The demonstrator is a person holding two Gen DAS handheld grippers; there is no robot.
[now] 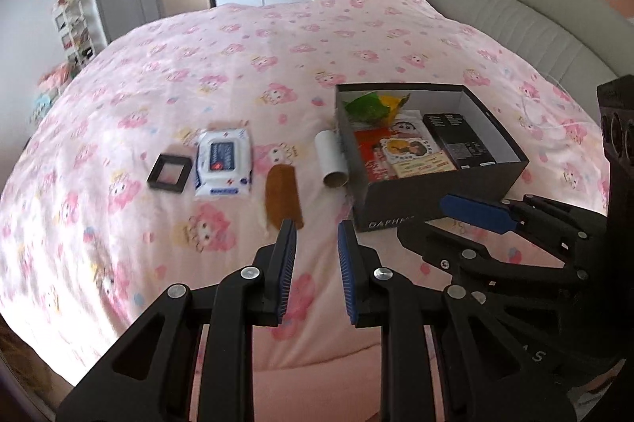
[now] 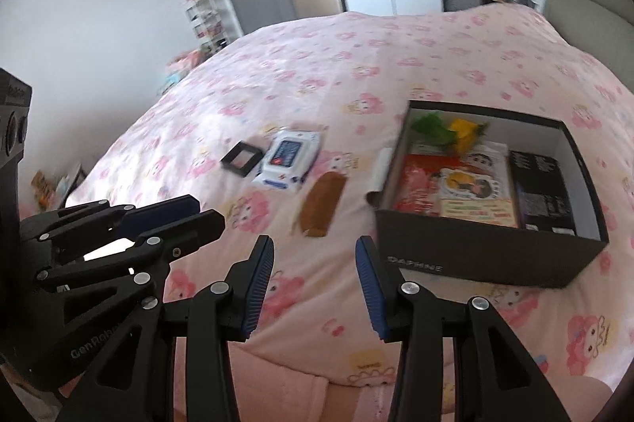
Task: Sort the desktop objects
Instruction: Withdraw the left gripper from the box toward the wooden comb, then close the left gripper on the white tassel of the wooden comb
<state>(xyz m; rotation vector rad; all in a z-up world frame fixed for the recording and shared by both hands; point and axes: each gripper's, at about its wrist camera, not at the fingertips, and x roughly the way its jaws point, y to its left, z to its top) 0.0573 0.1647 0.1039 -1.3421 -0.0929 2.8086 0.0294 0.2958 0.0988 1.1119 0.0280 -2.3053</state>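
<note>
Left wrist view: left gripper (image 1: 315, 228) spread, nothing between its pads, above the pink patterned bedspread (image 1: 237, 65) near its front edge. Right gripper (image 2: 315, 245) likewise spread, holding nothing. Black shoebox (image 1: 436, 200), open, toward the bedspread's right side; contains a black carton (image 1: 459, 140), printed cards (image 1: 404, 152), green and yellow items (image 1: 376, 105). Beside the box's left wall, a row: cardboard tube (image 1: 331, 158), brown comb (image 1: 282, 194), wipes pack (image 1: 224, 162), small black frame (image 1: 169, 172).

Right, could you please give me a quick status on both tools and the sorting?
Left tool open, empty. Right tool open, empty. Comb, tube, wipes, frame outside box. Nothing blocking.
</note>
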